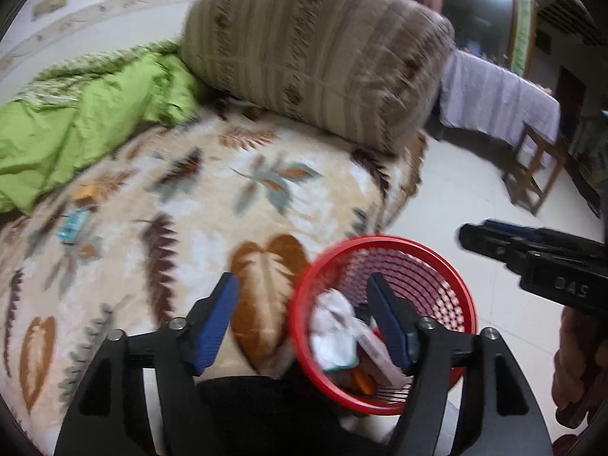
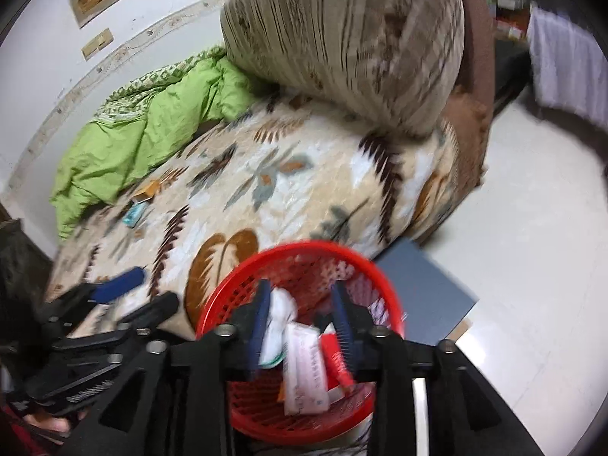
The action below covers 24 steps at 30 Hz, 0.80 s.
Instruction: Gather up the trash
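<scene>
A red mesh basket [image 2: 300,342] is seen at the lower centre of the right wrist view, set against the edge of a bed covered by a cream leaf-patterned blanket [image 2: 266,197]; in the left wrist view the same basket [image 1: 383,326] sits at the lower right. Inside it, a crumpled white tissue [image 2: 279,315], a white printed packet [image 2: 306,372] and a red wrapper [image 2: 336,361] are piled together (the motion blur hides finer detail). The right gripper [image 2: 300,323] is held above the basket mouth with its blue-padded jaws parted; the trash is framed between them, but nothing is seen pinched. The left gripper [image 1: 304,323] is spread wide and empty, one finger over the blanket and the other over the basket's inside. Two more scraps are left on the blanket toward the left of both frames: a teal wrapper [image 1: 72,226] and, just above it, a small orange carton [image 1: 85,192]. A green quilt [image 1: 76,121] is bunched at the upper left, and a large striped beige pillow [image 1: 323,57] is propped at the top centre. A grey flat board [image 2: 421,296] is seen on the white floor just right of the basket.
</scene>
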### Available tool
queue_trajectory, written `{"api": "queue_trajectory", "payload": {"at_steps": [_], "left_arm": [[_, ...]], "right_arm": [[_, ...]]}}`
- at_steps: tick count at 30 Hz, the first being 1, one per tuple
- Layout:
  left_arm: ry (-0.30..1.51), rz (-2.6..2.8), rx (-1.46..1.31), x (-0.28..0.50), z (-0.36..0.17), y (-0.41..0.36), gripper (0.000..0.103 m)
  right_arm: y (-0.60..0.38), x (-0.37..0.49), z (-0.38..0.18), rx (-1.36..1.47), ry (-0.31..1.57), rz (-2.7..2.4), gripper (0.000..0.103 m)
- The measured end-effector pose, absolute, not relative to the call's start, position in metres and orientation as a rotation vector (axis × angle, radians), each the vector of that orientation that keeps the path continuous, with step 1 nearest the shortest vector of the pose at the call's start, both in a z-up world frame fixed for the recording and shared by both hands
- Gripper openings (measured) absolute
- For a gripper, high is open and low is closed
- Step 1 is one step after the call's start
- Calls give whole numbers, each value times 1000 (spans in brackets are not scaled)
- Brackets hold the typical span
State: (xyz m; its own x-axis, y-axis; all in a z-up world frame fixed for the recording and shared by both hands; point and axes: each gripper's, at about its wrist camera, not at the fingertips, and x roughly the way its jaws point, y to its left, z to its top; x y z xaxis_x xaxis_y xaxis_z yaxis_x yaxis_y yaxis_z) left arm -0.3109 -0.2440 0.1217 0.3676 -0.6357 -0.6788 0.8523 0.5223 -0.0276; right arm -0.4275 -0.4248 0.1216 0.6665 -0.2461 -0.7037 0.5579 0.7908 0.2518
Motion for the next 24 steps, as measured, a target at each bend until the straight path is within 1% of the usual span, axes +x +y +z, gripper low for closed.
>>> {"api": "queue_trajectory", "payload": {"at_steps": [2,4,6,8,9,11,12,15,20,24], "left_arm": [[665,-958,336,-305,130,-229,81],[640,-920,325,-299,135,-214,85],[622,-882,324,-293,138,-197,90],[607,-842,323,-290,139,-179,93],[601,-825,322,-288,140,-172,96],[587,-772,322,-287,139,-157,98],[580,-759,319,-286,139,-152,99],[558,-685,310,-284,140,-133,103],[538,-620,314,-282,141,-119,103],[559,-634,290,-277,140,-113,103]], "right_arm": [[-413,-425,134,397,685,-549,64],[-397,-420,145,336,662,-601,73],[-387,-418,151,314,640,-652,80],[-371,-423,156,298,581,-744,99],[-364,-428,158,304,533,-748,101],[-352,-437,162,336,441,-717,102],[-348,-438,162,344,429,-716,102],[-332,-427,158,333,488,-756,102],[-319,-412,143,323,591,-709,102],[-318,-408,137,310,614,-714,102]]}}
